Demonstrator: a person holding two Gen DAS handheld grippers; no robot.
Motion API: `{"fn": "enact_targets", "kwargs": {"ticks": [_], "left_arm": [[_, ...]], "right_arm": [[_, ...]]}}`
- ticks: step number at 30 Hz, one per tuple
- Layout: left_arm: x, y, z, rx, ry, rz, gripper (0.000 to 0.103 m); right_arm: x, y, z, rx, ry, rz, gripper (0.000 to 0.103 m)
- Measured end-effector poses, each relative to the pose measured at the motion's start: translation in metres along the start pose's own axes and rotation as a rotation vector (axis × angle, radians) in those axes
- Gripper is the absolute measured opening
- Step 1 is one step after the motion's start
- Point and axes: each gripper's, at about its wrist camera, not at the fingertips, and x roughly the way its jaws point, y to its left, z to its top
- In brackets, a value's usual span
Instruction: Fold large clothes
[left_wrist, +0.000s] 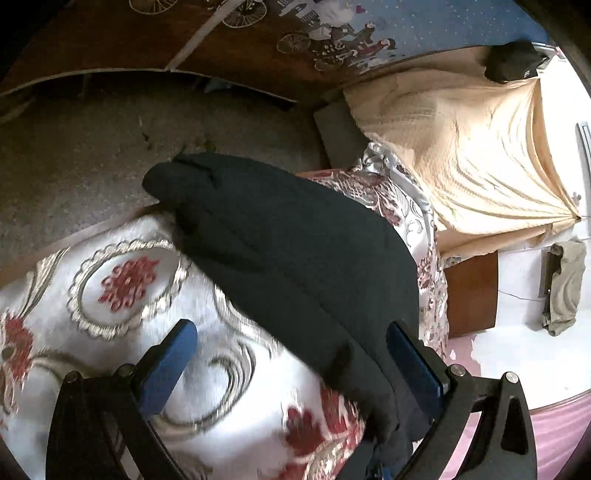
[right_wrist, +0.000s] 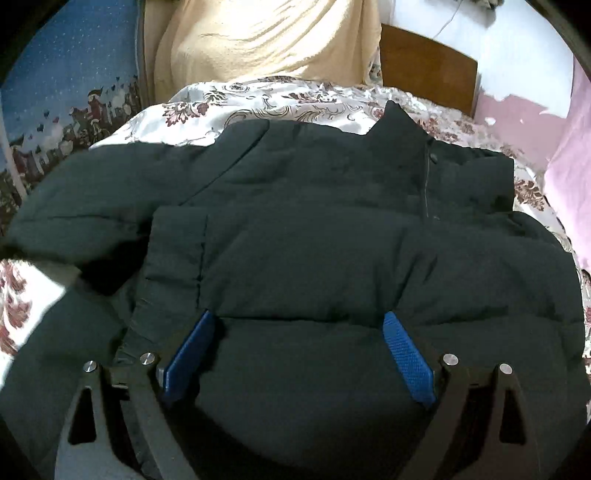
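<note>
Both claws spread: left claw should pinch the jacket sleeve at the bed edge; right claw pins the body.

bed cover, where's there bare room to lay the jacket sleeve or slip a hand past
Free: the white-and-red bed cover left of the black jacket, in front of the left gripper; a narrower strip beyond the collar, below the beige blanket. Crowded: under the right gripper, all jacket.
</note>
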Motion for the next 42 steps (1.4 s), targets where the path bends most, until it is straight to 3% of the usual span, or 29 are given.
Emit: {"fn": "enact_targets", "kwargs": {"ticks": [5,7,9,10,12,14,19,24,31,35,42], "left_arm": [[0.007,0.008,0.01,-0.023,-0.059,-0.021,0.1],[0.005,0.01,0.012,-0.005,-0.104,-0.022,0.084],[0.007,0.012,0.01,0.017,-0.15,-0.019,0.051],[0.008,0.015,0.009,0.009,-0.163,-0.025,0.045],[0.008,0.017,0.011,-0.011,-0.177,-0.071,0.019],[0.006,0.015,0.011,-0.006,-0.181,-0.102,0.01],[-0.01,-0.011,0.007,0.096,-0.24,-0.088,0.006],[-0.044,-0.06,0.001,0.249,-0.317,-0.1,0.005],[-0.086,-0.166,-0.03,0.559,-0.379,-0.15,0.005],[-0.097,-0.238,-0.076,0.765,-0.365,-0.191,0.005],[-0.077,-0.319,-0.191,1.04,-0.213,-0.311,0.005]], "right_arm": [[-0.001,0.001,-0.005,0.008,-0.009,0.011,0.092],[0.0,0.0,-0.004,0.004,-0.015,0.008,0.092],[0.0,-0.003,-0.006,0.005,-0.023,0.01,0.092],[0.0,-0.004,-0.006,0.006,-0.026,0.011,0.092],[0.001,-0.004,-0.006,0.006,-0.03,0.012,0.092],[0.002,-0.004,-0.006,0.008,-0.03,0.012,0.093],[0.001,-0.005,-0.007,0.016,-0.034,0.022,0.093],[0.001,-0.005,-0.006,0.017,-0.032,0.021,0.093],[-0.026,-0.032,0.007,0.087,-0.009,0.133,0.093],[-0.067,-0.068,0.009,0.128,-0.052,0.119,0.093],[-0.126,-0.18,-0.035,0.29,-0.058,-0.043,0.093]]}}
